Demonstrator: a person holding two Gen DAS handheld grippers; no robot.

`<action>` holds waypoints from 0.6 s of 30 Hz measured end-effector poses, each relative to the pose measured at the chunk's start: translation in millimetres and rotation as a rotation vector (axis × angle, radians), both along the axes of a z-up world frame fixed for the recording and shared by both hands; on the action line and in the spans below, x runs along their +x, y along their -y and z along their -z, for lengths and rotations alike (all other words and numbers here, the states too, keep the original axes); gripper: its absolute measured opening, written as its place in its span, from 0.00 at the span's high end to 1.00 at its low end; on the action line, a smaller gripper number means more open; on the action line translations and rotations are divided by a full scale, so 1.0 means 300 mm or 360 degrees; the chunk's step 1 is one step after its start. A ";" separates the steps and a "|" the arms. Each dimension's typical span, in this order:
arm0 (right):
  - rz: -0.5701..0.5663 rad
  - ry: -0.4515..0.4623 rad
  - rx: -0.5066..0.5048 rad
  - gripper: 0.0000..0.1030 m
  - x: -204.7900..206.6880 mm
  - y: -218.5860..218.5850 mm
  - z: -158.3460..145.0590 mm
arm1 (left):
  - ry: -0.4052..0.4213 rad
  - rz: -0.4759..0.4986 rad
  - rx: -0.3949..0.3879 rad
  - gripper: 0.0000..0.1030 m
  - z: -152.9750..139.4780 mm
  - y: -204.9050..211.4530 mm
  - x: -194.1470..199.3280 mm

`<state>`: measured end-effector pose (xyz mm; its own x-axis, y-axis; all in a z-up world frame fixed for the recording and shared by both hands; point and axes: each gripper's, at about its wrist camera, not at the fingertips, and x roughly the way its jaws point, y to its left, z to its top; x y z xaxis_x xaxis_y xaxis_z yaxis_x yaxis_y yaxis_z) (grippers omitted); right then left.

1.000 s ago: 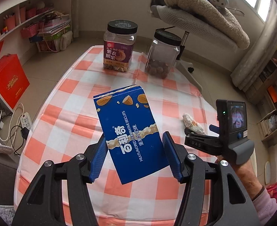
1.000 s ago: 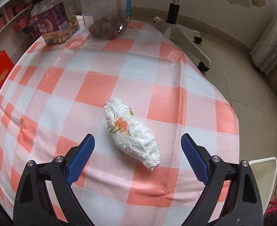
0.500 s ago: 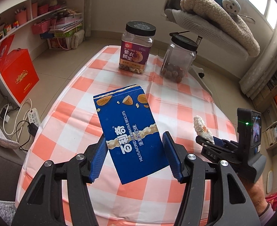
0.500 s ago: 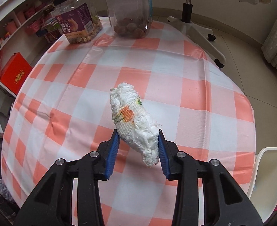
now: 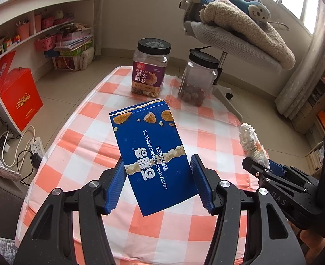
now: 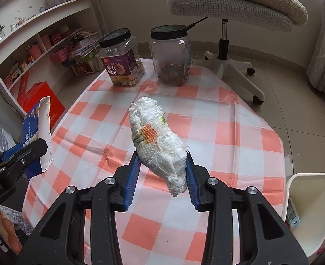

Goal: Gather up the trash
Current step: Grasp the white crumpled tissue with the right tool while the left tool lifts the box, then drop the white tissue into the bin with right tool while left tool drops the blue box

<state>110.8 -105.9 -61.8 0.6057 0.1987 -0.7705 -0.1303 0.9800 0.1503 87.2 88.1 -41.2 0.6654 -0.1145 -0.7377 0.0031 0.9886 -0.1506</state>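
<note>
1. Our left gripper [image 5: 158,185] has its blue fingers [image 5: 116,185] clenched on the flat blue cardboard biscuit box [image 5: 151,152], taken at its lower half and held clear above the orange-and-white checked tabletop [image 5: 91,137].
2. Our right gripper [image 6: 161,178] grips the crumpled white paper wad with an orange patch [image 6: 155,141] near its lower end — it too hangs in the air over the tabletop.
3. We judge the box light and probably empty. Its walls are stiff at the edges but would buckle across the broad faces, so pressing on the narrow sides, as now, suits it.
4. The glossy print may slip, and the box sits tilted between the fingers — a grip nearer its middle would steady it.
5. The wad looks very light and soft. It squashes rather than resists, so a firm pinch across its thicker part is the safe hold; the thin tail below could tear or slide out.
6. A white plastic bin [image 6: 308,212] stands beside the tabletop on the right, seemingly where both should go.
</note>
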 end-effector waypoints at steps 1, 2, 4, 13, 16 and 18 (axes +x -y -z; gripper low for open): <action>0.0007 0.0017 -0.0009 0.64 -0.011 0.007 -0.008 | 0.0009 0.0010 -0.0003 0.44 -0.003 0.009 -0.003; 0.0014 0.0033 -0.0015 0.63 -0.021 0.017 -0.018 | 0.0016 0.0021 -0.0009 0.44 -0.004 0.018 -0.008; 0.0029 0.0053 -0.0020 0.63 -0.037 0.042 -0.033 | 0.0022 0.0044 -0.0020 0.44 -0.004 0.035 -0.015; 0.0140 0.0113 -0.0027 0.63 -0.099 0.194 -0.079 | 0.0050 0.0138 0.0027 0.44 0.015 0.153 -0.034; 0.0196 0.0120 -0.0025 0.63 -0.118 0.261 -0.086 | 0.0044 0.0159 0.0022 0.44 0.025 0.194 -0.032; 0.0241 0.0129 -0.0030 0.63 -0.133 0.308 -0.093 | 0.0046 0.0181 0.0020 0.44 0.027 0.227 -0.032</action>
<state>71.0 -198.4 -34.0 0.6878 0.0862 -0.7207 0.0084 0.9919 0.1267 77.7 20.0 -49.3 0.6695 -0.1813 -0.7204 0.1193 0.9834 -0.1366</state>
